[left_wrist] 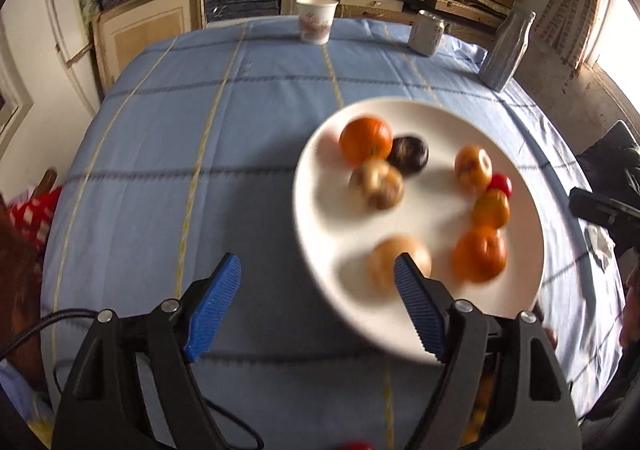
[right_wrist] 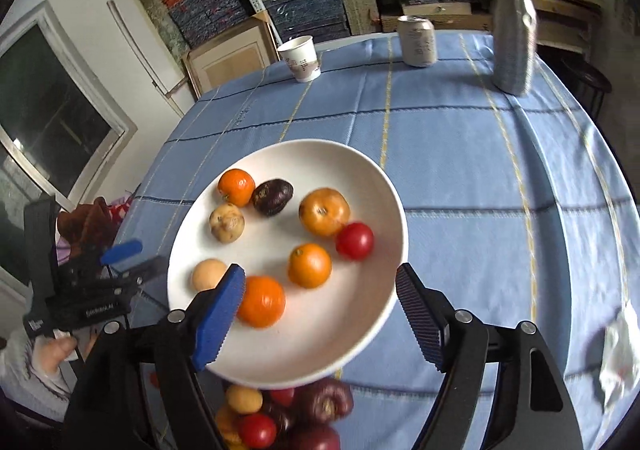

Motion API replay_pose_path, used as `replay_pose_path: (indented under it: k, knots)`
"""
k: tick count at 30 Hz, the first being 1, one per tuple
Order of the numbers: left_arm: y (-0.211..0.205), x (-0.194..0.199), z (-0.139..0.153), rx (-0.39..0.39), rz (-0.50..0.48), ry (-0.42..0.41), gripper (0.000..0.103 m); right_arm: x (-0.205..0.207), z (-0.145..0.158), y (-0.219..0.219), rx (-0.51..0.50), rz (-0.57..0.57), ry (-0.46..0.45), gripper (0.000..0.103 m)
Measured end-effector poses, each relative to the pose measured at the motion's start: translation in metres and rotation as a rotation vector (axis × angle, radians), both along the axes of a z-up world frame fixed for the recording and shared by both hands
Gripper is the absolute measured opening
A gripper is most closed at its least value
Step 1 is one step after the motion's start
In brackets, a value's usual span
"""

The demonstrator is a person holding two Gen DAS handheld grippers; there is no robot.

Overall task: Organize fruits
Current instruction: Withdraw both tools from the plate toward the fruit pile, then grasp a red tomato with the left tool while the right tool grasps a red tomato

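A white plate (left_wrist: 320, 186) (right_wrist: 280, 354) lies on the blue checked tablecloth and carries several fruits: oranges (right_wrist: 261, 302), a dark purple fruit (right_wrist: 272, 196), a red tomato (right_wrist: 355, 241) and pale brown ones (right_wrist: 227, 222). My left gripper (left_wrist: 318, 266) is open at the plate's near left rim, its right finger in front of a tan fruit (left_wrist: 384, 262), with nothing pressed between the pads. My right gripper (right_wrist: 320, 274) hangs open over the plate's near side, its left pad beside the nearest orange. More fruits (right_wrist: 280, 418) lie heaped below the plate's near rim.
A paper cup (right_wrist: 301, 58), a can (right_wrist: 417, 40) and a silver bottle (right_wrist: 514, 26) stand along the table's far edge. Crumpled white paper (right_wrist: 618, 354) lies at the right. Shelves of stacked boxes rise behind. A person's hand (right_wrist: 52, 354) holds the left gripper's body.
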State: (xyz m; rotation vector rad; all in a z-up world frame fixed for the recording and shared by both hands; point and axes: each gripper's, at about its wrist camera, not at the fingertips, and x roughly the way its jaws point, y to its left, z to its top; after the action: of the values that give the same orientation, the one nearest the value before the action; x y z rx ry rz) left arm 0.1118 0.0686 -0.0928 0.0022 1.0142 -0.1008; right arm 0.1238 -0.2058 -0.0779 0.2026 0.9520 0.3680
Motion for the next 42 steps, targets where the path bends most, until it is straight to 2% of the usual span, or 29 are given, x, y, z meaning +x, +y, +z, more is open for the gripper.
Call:
replay_pose_path:
  k: [5,10,15,20,24,25,28,33,36,38,42]
  knots:
    - [0.012,-0.056,-0.012,0.001,0.022,0.037,0.077,-0.045,-0.006,-0.014,-0.009,-0.018,0.018,0.082]
    - [0.006,-0.1,-0.022,0.031,-0.026,0.046,0.077,-0.079,-0.021,-0.027,0.011,-0.045,0.079,0.083]
    - [-0.011,-0.117,-0.031,0.069,-0.098,0.048,0.077,-0.097,-0.025,-0.03,0.014,-0.057,0.102,0.083]
    - [-0.016,-0.122,-0.036,0.052,-0.119,0.049,0.077,-0.106,-0.02,-0.026,0.001,-0.049,0.088,0.086]
    - [-0.013,-0.122,-0.039,0.007,-0.114,0.056,0.077,-0.111,-0.021,-0.028,-0.006,-0.055,0.099,0.086]
    - [-0.012,-0.12,-0.04,0.0,-0.114,0.057,0.074,-0.113,-0.021,-0.029,-0.006,-0.06,0.101,0.086]
    - [-0.014,-0.119,-0.043,-0.015,-0.12,0.071,0.054,-0.116,-0.022,-0.032,-0.006,-0.069,0.103,0.087]
    - [-0.016,-0.12,-0.046,-0.018,-0.123,0.076,0.052,-0.117,-0.021,-0.034,-0.009,-0.071,0.103,0.087]
    - [-0.016,-0.12,-0.046,-0.017,-0.123,0.077,0.046,-0.118,-0.021,-0.033,-0.012,-0.066,0.102,0.087]
    - [-0.015,-0.12,-0.047,-0.021,-0.124,0.083,0.036,-0.117,-0.022,-0.032,-0.013,-0.061,0.103,0.087]
    - [-0.014,-0.122,-0.047,-0.024,-0.128,0.08,0.026,-0.116,-0.023,-0.028,-0.016,-0.045,0.104,0.087]
